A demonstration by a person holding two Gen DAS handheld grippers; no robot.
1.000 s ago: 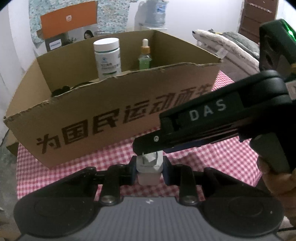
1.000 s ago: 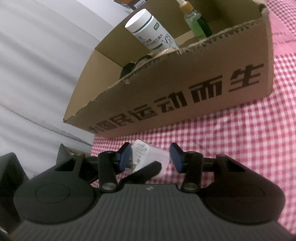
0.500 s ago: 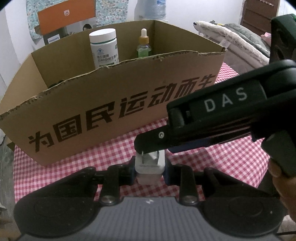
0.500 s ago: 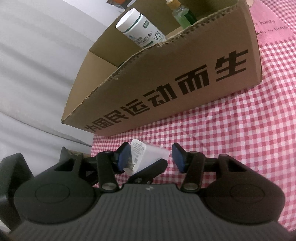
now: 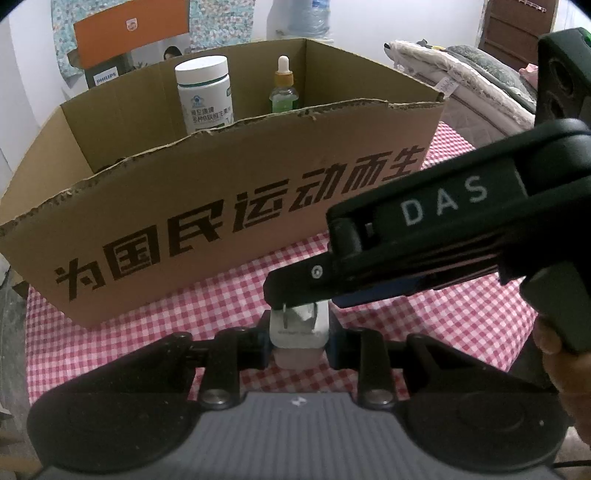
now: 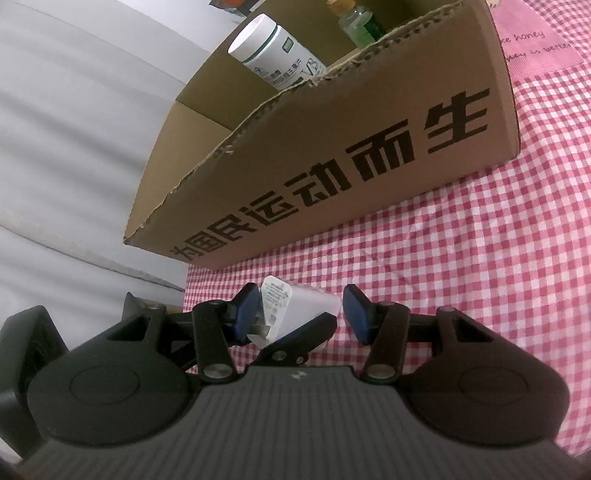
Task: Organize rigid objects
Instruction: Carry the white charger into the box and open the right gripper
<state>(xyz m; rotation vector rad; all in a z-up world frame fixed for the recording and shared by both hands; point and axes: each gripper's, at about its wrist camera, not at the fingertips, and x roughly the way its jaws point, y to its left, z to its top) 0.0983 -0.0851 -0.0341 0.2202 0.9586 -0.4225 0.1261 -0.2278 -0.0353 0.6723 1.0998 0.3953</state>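
A white charger plug (image 5: 295,332) sits pinched between the pads of my left gripper (image 5: 298,341), prongs up, just above the checked cloth. My right gripper (image 5: 306,295) comes in from the right and straddles the plug's prong end. In the right wrist view the charger (image 6: 295,310) lies between the blue pads of the right gripper (image 6: 302,315). The left pad is at the prongs and the right pad stands a small gap off, so the jaws are open. Behind stands the cardboard box (image 5: 221,206) (image 6: 369,147), holding a white bottle (image 5: 205,96) and a green dropper bottle (image 5: 283,92).
A red-and-white checked cloth (image 5: 443,314) covers the table. An orange-and-white carton (image 5: 129,33) and a water jug (image 5: 306,18) stand behind the box. Folded bedding (image 5: 461,81) lies at the far right. A hand (image 5: 561,362) holds the right gripper's handle.
The right jaws stand slightly wider around the charger than a second ago. The left gripper keeps its hold. Both views shifted only a little against the box.
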